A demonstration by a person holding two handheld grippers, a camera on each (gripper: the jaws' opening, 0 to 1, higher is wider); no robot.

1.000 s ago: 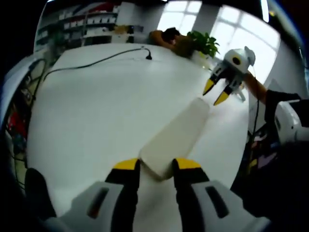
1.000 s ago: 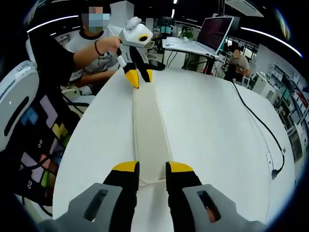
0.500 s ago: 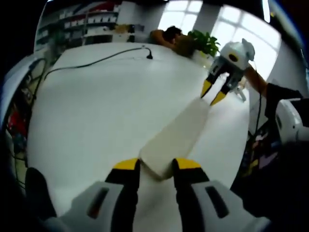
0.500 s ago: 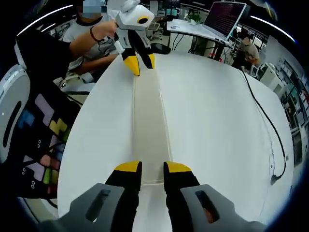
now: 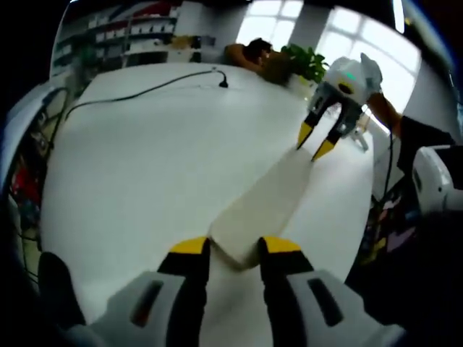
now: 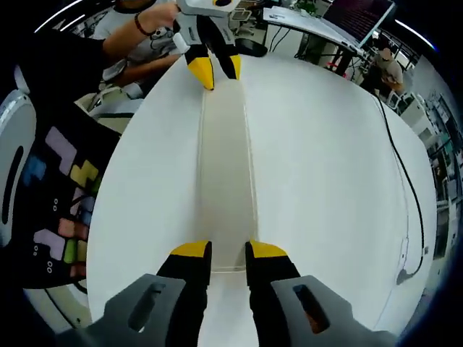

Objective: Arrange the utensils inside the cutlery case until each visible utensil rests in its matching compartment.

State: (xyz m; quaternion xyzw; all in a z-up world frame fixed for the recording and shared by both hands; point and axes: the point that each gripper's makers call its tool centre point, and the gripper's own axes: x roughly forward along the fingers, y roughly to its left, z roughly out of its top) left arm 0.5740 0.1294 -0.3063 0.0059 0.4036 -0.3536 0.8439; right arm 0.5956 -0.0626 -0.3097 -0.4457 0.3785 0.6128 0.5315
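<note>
A long, cream, closed cutlery case (image 5: pixel 268 202) lies on the white table (image 5: pixel 145 166). No utensils show. My left gripper (image 5: pixel 235 247) sits at the case's near end, its yellow-tipped jaws pressed on either side of that end. In the right gripper view it appears as the left gripper (image 6: pixel 217 70), astride the far end of the case (image 6: pixel 226 173). My right gripper (image 6: pixel 228 251) hovers at the opposite end, jaws a little apart just over the case's edge. In the left gripper view the right gripper (image 5: pixel 312 143) comes down from a person's hand, its tips level with the case's far end.
A black cable (image 5: pixel 145 94) runs across the table's far part, and the cable (image 6: pixel 405 210) lies to the right of the case. A plant (image 5: pixel 307 63) and a person slumped at the table (image 5: pixel 253 54) are beyond. A laptop (image 6: pixel 358 14) stands behind. The table edge (image 6: pixel 116 217) drops off left of the case.
The right gripper has come down and in towards its end of the case. The left gripper and the case have not moved.
</note>
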